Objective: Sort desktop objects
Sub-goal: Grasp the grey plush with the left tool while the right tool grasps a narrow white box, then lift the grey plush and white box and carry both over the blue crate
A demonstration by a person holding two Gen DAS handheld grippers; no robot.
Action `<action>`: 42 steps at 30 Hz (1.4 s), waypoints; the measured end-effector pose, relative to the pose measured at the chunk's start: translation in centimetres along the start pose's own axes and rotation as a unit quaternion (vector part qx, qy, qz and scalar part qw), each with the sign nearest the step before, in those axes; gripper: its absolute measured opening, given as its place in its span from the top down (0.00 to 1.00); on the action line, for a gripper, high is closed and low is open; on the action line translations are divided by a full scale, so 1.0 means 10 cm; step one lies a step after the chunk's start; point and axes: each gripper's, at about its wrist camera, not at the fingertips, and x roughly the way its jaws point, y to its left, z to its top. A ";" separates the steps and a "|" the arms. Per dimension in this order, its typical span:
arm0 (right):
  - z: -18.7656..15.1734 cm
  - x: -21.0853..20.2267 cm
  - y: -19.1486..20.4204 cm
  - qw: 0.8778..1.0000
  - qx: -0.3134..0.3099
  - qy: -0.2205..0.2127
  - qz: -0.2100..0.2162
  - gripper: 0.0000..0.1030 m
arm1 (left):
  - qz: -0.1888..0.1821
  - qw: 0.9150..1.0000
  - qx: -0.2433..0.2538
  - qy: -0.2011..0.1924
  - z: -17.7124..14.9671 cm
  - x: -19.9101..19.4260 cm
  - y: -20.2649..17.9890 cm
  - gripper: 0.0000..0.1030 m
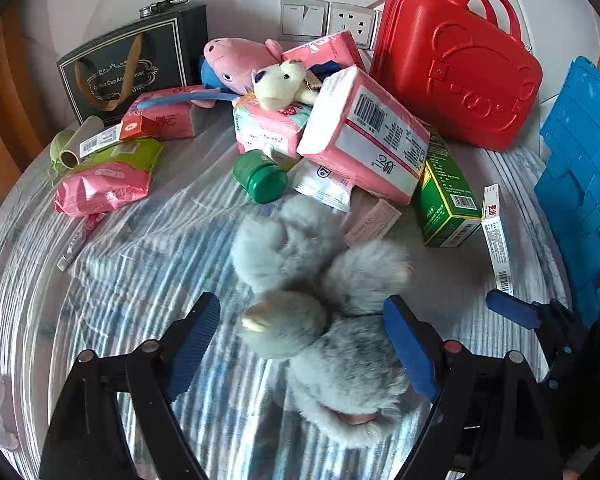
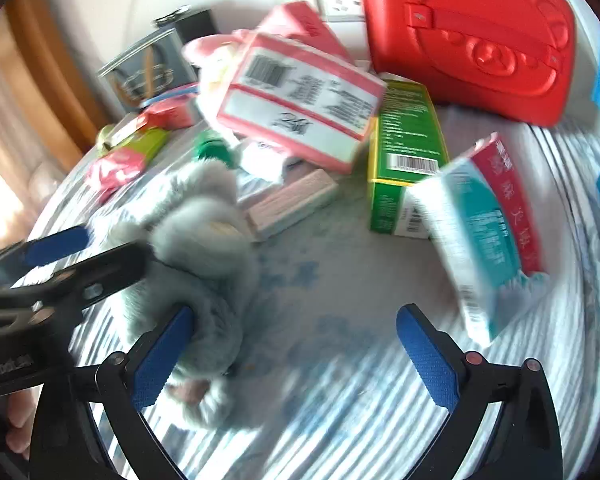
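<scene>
While both tongs gape, the fluffy grey plush toy (pink-pawed) lies ungripped.

My left wrist view is bright and sharp, daylight even, soft shadows only; its rim bends and darkens. My right wrist view smears all over with motion blur, and glare whites out the left edge.
</scene>
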 end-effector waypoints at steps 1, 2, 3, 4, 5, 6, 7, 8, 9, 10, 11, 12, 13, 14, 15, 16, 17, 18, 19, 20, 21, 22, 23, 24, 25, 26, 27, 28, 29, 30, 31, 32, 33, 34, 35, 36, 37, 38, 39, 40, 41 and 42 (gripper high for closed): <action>-0.04 -0.05 -0.02 1.000 -0.003 -0.004 -0.022 0.00 | -0.002 1.000 0.000 0.006 -0.02 0.04 -0.03 0.19; -0.08 -0.10 -0.07 0.999 0.001 -0.006 -0.036 0.00 | 0.003 1.000 0.001 0.015 -0.06 0.10 -0.08 0.19; -0.12 -0.15 -0.18 0.999 0.013 -0.007 -0.047 0.00 | 0.007 1.000 0.002 0.020 -0.08 0.15 -0.12 0.19; -0.16 -0.20 -0.30 0.998 0.024 -0.005 -0.059 0.00 | 0.004 1.000 0.002 0.026 -0.11 0.21 -0.17 0.19; -0.20 -0.24 -0.41 0.997 0.032 -0.004 -0.073 0.00 | 0.003 0.999 0.001 0.032 -0.13 0.27 -0.20 0.19; -0.22 -0.26 -0.55 0.995 0.036 -0.001 -0.091 0.00 | 0.001 0.999 -0.002 0.036 -0.14 0.32 -0.23 0.19; -0.22 -0.28 -0.66 0.994 0.038 0.001 -0.106 0.00 | -0.003 0.999 -0.005 0.040 -0.15 0.36 -0.26 0.19; -0.23 -0.29 -0.75 0.992 0.038 0.003 -0.117 0.00 | -0.003 0.999 -0.004 0.044 -0.16 0.41 -0.30 0.19; -0.23 -0.29 -0.84 0.991 0.039 0.005 -0.125 0.00 | 0.003 0.999 0.003 0.046 -0.16 0.46 -0.35 0.19; -0.22 -0.29 -0.89 0.991 0.039 0.004 -0.130 0.00 | 0.006 0.999 0.014 0.040 -0.15 0.49 -0.39 0.23; -0.21 -0.29 -0.94 0.990 0.040 0.002 -0.135 0.00 | 0.006 0.999 0.025 0.031 -0.14 0.51 -0.41 0.25; -0.19 -0.28 -0.99 0.989 0.039 -0.001 -0.141 0.00 | 0.008 0.999 0.031 0.027 -0.13 0.53 -0.43 0.31; -0.18 -0.29 -1.03 0.989 0.038 -0.004 -0.143 0.00 | 0.013 0.999 0.041 0.018 -0.11 0.54 -0.44 0.38; -0.15 -0.26 -1.06 0.989 0.036 -0.006 -0.144 0.00 | 0.014 0.999 0.051 0.011 -0.09 0.55 -0.45 0.39; -0.12 -0.23 -1.07 0.989 0.034 -0.006 -0.145 0.00 | 0.016 0.998 0.063 0.004 -0.06 0.57 -0.48 0.41; -0.09 -0.19 -1.09 0.989 0.029 -0.006 -0.148 0.00 | 0.017 0.997 0.070 -0.001 -0.04 0.58 -0.49 0.43; -0.06 -0.16 -1.09 0.989 0.022 -0.006 -0.149 0.00 | 0.020 0.997 0.076 -0.005 0.00 0.60 -0.51 0.43; -0.05 -0.13 -1.11 0.989 0.016 -0.006 -0.148 0.00 | 0.022 0.997 0.079 -0.008 0.02 0.62 -0.52 0.44; -0.03 -0.10 -1.11 0.988 0.011 -0.006 -0.151 0.00 | 0.025 0.996 0.080 -0.010 0.05 0.64 -0.52 0.45; -0.03 -0.07 -1.11 0.988 0.005 -0.003 -0.154 0.00 | 0.027 0.996 0.081 -0.012 0.07 0.66 -0.52 0.45; -0.02 -0.03 -1.09 0.987 -0.001 -0.004 -0.162 0.00 | 0.026 0.996 0.080 -0.015 0.09 0.66 -0.52 0.46; -0.02 0.00 -1.08 0.985 -0.006 -0.005 -0.170 0.00 | 0.025 0.996 0.079 -0.017 0.10 0.65 -0.52 0.48; -0.01 0.02 -1.05 0.984 -0.010 -0.008 -0.176 0.00 | 0.026 0.996 0.082 -0.021 0.11 0.63 -0.53 0.49; -0.01 0.03 -1.03 0.983 -0.012 -0.012 -0.182 0.00 | 0.029 0.996 0.084 -0.025 0.11 0.60 -0.54 0.51; -0.01 0.03 -1.02 0.982 -0.012 -0.015 -0.186 0.04 | 0.031 0.995 0.087 -0.031 0.11 0.56 -0.55 0.53; -0.01 0.03 -1.01 0.982 -0.011 -0.021 -0.188 0.25 | 0.031 0.995 0.089 -0.037 0.10 0.52 -0.55 0.55; 0.00 0.02 -1.00 0.982 -0.005 -0.026 -0.187 0.44 | 0.031 0.994 0.090 -0.044 0.11 0.46 -0.55 0.60; 0.00 0.00 -1.00 0.981 0.002 -0.030 -0.191 0.53 | 0.030 0.994 0.090 -0.050 0.11 0.40 -0.55 0.68; 0.00 -0.02 -1.00 0.981 0.007 -0.032 -0.194 0.61 | 0.029 0.994 0.087 -0.051 0.11 0.37 -0.54 0.69; 0.00 -0.06 -0.99 0.981 0.014 -0.037 -0.190 0.64 | 0.026 0.995 0.083 -0.052 0.12 0.33 -0.52 0.70; 0.01 -0.11 -1.00 0.982 0.021 -0.041 -0.183 0.69 | 0.023 0.995 0.079 -0.051 0.11 0.30 -0.51 0.71; 0.01 -0.16 -0.99 0.983 0.028 -0.045 -0.176 0.75 | 0.024 0.996 0.076 -0.050 0.09 0.29 -0.49 0.72; 0.01 -0.21 -0.99 0.984 0.033 -0.049 -0.170 0.77 | 0.025 0.996 0.073 -0.046 0.07 0.27 -0.47 0.74; 0.01 -0.26 -0.99 0.985 0.038 -0.053 -0.162 0.79 | 0.024 0.996 0.067 -0.045 0.05 0.23 -0.44 0.76; 0.01 -0.32 -0.97 0.986 0.043 -0.056 -0.152 0.80 | 0.020 0.997 0.062 -0.045 0.03 0.19 -0.41 0.77; -0.01 -0.38 -0.95 0.987 0.048 -0.061 -0.141 0.80 | 0.016 0.997 0.059 -0.048 0.02 0.14 -0.40 0.82; -0.02 -0.45 -0.91 0.988 0.052 -0.066 -0.129 0.80 | 0.015 0.997 0.055 -0.053 0.01 0.06 -0.39 0.83; -0.04 -0.53 -0.86 0.989 0.055 -0.073 -0.117 0.81 | 0.013 0.997 0.054 -0.059 0.00 -0.02 -0.40 0.83; -0.06 -0.60 -0.82 0.989 0.056 -0.080 -0.110 0.81 | 0.012 0.996 0.054 -0.066 -0.01 -0.09 -0.40 0.83; -0.07 -0.67 -0.77 0.990 0.056 -0.084 -0.102 0.82 | 0.011 0.996 0.055 -0.072 -0.01 -0.16 -0.40 0.84; -0.06 -0.72 -0.73 0.990 0.055 -0.088 -0.096 0.82 | 0.011 0.995 0.054 -0.079 -0.02 -0.24 -0.39 0.84; -0.06 -0.77 -0.68 0.990 0.053 -0.092 -0.093 0.82 | 0.009 0.995 0.053 -0.084 -0.02 -0.30 -0.38 0.84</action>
